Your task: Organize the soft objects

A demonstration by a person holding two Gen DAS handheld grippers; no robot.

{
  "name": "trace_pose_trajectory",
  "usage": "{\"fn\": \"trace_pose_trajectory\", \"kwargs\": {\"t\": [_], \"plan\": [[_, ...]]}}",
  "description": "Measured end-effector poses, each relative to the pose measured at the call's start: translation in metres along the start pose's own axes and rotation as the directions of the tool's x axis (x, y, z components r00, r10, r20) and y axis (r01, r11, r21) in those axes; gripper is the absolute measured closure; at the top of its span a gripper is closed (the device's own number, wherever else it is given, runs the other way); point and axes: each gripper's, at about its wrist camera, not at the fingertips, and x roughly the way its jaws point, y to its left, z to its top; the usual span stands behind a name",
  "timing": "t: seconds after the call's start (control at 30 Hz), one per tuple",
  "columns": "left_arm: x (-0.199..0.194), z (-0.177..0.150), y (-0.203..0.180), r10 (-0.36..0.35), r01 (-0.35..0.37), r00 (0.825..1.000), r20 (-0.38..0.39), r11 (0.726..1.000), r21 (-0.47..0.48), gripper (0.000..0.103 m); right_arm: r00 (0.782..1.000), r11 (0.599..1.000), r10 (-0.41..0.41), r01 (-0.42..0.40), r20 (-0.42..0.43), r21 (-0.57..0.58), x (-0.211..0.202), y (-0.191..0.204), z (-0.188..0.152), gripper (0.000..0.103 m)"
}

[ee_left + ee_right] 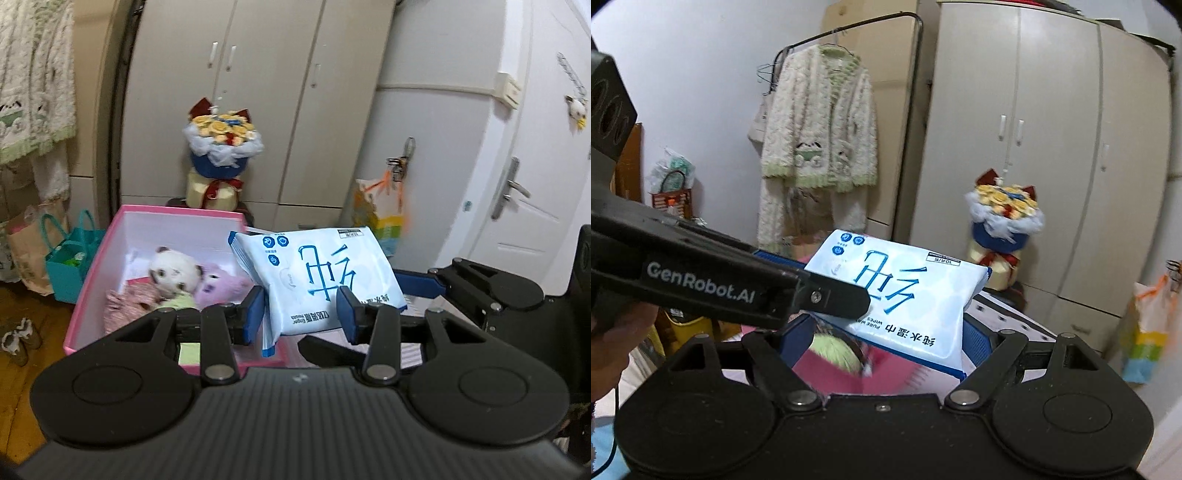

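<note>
A white and blue pack of wet wipes (317, 280) is held in the air between my two grippers, over the right edge of a pink box (92, 280). My left gripper (303, 314) is shut on the pack's near end. My right gripper (882, 332) is shut on the same pack (905, 295), with its blue fingers (977, 341) on either side. The right gripper also shows in the left wrist view (461, 284), and the left one crosses the right wrist view (827, 299). Inside the box lie a panda plush (173, 275), a purple plush (221, 286) and a pink cloth (125, 306).
A flower bouquet (221, 147) stands on a dark stool behind the box, before a grey wardrobe (258, 92). Teal and paper bags (66, 266) sit on the wooden floor at left. A fluffy pyjama set (820, 129) hangs on a rack. A white door (535, 166) is at right.
</note>
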Motion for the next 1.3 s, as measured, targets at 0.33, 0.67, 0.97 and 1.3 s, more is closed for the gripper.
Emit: {"fn": "trace_pose_trajectory", "kwargs": {"t": [0.33,0.67,0.97,1.3], "plan": [[0.044,0.024,0.064,0.092,-0.094,0.994,-0.051,0.994,-0.048,0.062,0.995,0.995,0.096,-0.095,-0.036,0.019,0.085,0.004,0.023,0.015],[0.096,0.018,0.110,0.090,-0.114,0.982,-0.164,0.983,-0.144,0.062,0.974,0.985,0.151,-0.135,-0.170,0.103,0.151,-0.005,0.016,0.015],[0.106,0.009,0.124,0.112,-0.147,0.972,-0.207,0.975,-0.165,0.051,0.964,0.988,0.144,-0.129,-0.222,0.084,0.166,-0.007,0.013,0.016],[0.071,0.006,0.115,0.134,-0.153,0.982,-0.131,0.976,-0.153,0.049,0.980,0.990,0.119,-0.106,-0.158,0.090,0.122,-0.005,0.009,0.016]]}}
